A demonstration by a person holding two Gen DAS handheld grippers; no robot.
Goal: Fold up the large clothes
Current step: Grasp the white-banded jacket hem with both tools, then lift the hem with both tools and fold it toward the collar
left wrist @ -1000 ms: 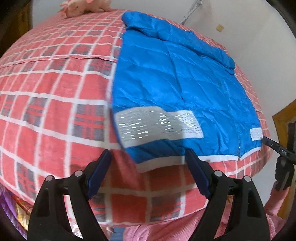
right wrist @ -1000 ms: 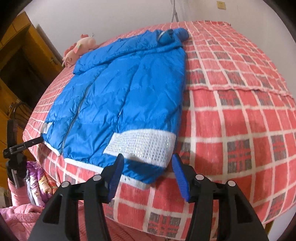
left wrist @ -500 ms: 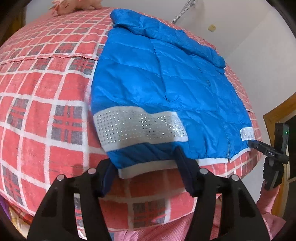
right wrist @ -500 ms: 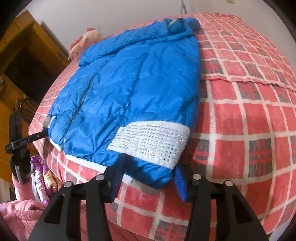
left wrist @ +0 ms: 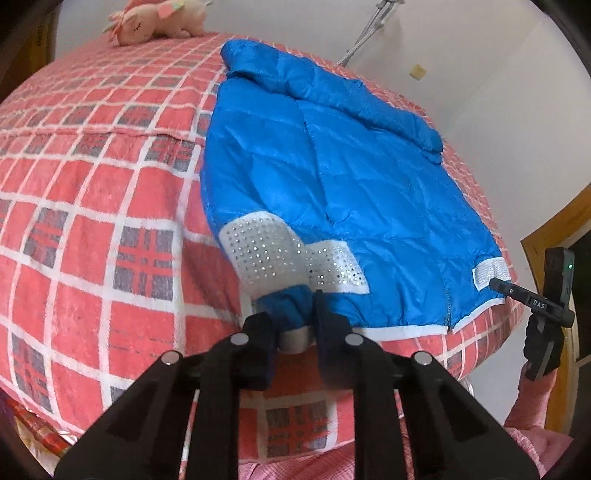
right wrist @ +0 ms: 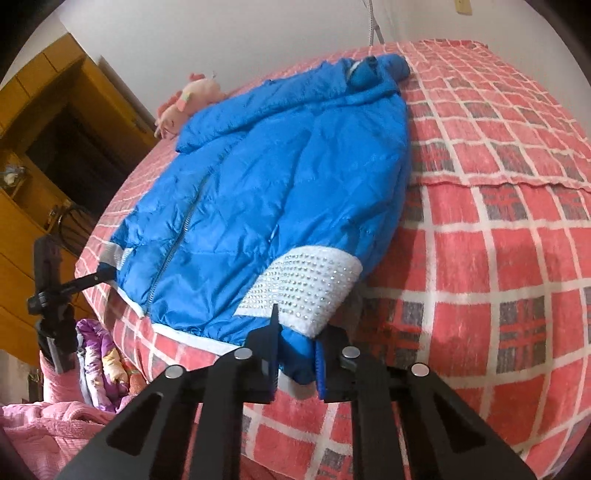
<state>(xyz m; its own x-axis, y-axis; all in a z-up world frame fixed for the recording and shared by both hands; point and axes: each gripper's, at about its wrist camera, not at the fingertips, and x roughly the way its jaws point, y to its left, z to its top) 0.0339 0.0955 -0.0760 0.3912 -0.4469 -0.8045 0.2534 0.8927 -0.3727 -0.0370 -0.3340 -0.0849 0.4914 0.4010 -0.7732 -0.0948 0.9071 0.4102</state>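
White walls (left wrist: 480,55) are backing the scene, wooden cabinet (right wrist: 33,147) standing off the bed's far-left side in the right wrist view. Bed (left wrist: 92,221) with red plaid cover is filling both views, largest thing here. Blue puffer jacket (left wrist: 332,177) is lying flat on the bed, front zipper up, hem at the bed's near edge, collar pointing toward the bed's far end. 2 white studded bands are sitting on the jacket just above the hem, 1 at each near corner (left wrist: 288,254) (right wrist: 306,284). Pink plush toy (left wrist: 155,20) is lying at the bed's far end, apart from the jacket collar. Pink quilted cloth (right wrist: 48,435) and a purple printed bundle (right wrist: 99,358) are sitting below the bed's near edge.

Left gripper (left wrist: 295,325) is closing, jaws narrow, pinching the jacket's hem corner below the studded band at the bed's near edge. Right gripper (right wrist: 295,354) is closing too, blue hem fabric bunching between its pads at the jacket's other near corner. Each gripper is showing small in the other's view at the opposite end of the hem (left wrist: 535,306) (right wrist: 70,288).
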